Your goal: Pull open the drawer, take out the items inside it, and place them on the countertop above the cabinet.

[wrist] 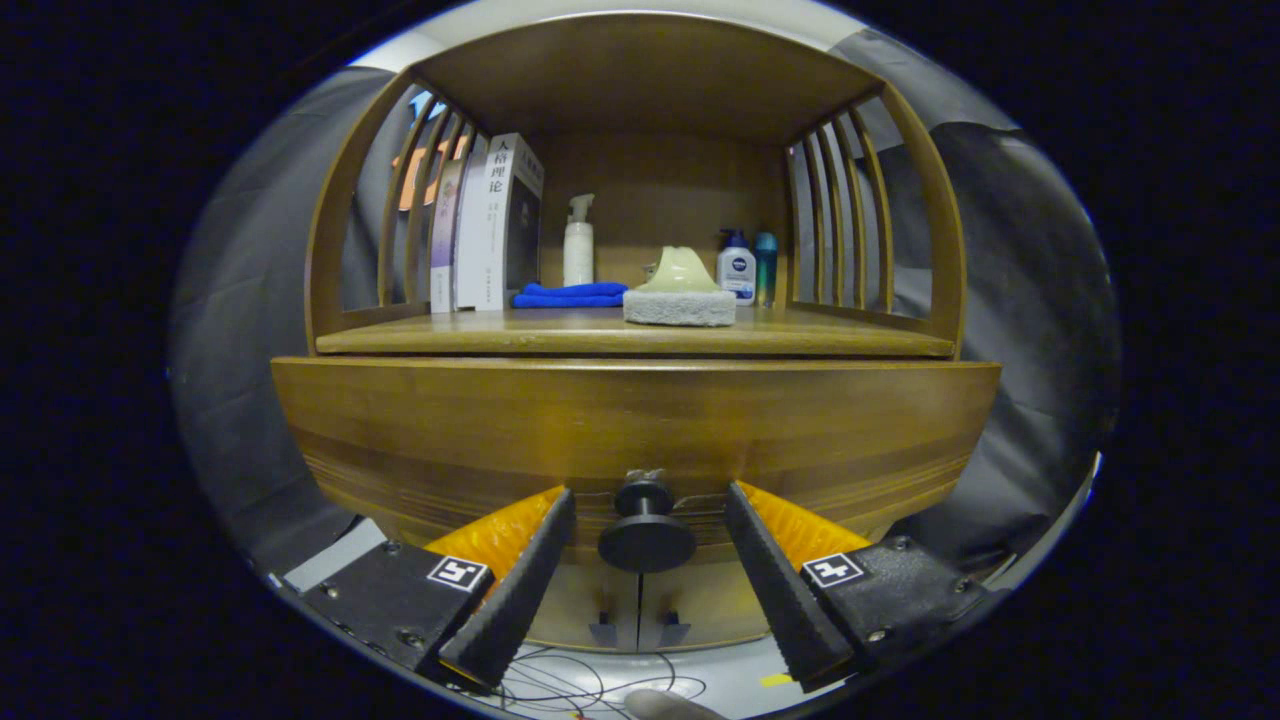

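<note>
Fingers [560, 500] are standing spread either side of the drawer knob [646, 530], not touching it; drawer [630, 420] is sitting closed just beyond them.

Wooden drawer [636, 425] sitting closed, wide front flush under countertop [640, 340]. Dark round knob [646, 530] sticking out from front's lower middle, lying between spread gripper [648, 500] fingers, neither finger touching it. Drawer contents hiding behind closed front.
</note>
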Demonstrator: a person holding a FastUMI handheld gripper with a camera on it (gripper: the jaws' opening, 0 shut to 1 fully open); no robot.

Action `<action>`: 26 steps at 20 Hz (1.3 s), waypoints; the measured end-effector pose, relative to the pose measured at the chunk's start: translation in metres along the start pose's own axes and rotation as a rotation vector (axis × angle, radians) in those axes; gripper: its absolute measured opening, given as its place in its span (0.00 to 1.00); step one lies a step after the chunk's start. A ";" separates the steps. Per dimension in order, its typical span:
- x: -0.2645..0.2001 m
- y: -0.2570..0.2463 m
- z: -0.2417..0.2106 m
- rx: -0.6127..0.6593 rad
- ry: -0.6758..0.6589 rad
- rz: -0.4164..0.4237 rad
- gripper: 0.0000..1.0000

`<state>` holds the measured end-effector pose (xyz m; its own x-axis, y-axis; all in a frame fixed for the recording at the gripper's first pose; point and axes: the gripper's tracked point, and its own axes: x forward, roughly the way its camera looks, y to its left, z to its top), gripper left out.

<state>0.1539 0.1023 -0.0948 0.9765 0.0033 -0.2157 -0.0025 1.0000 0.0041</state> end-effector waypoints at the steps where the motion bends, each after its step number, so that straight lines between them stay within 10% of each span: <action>1: 0.005 0.000 0.000 -0.004 -0.001 0.000 1.00; 16: 0.033 -0.002 0.003 0.005 0.018 0.027 1.00; 26: -0.097 -0.054 0.041 -0.009 -0.077 0.030 1.00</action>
<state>0.0686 0.0480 -0.0346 0.9896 0.0334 -0.1402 -0.0336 0.9994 0.0010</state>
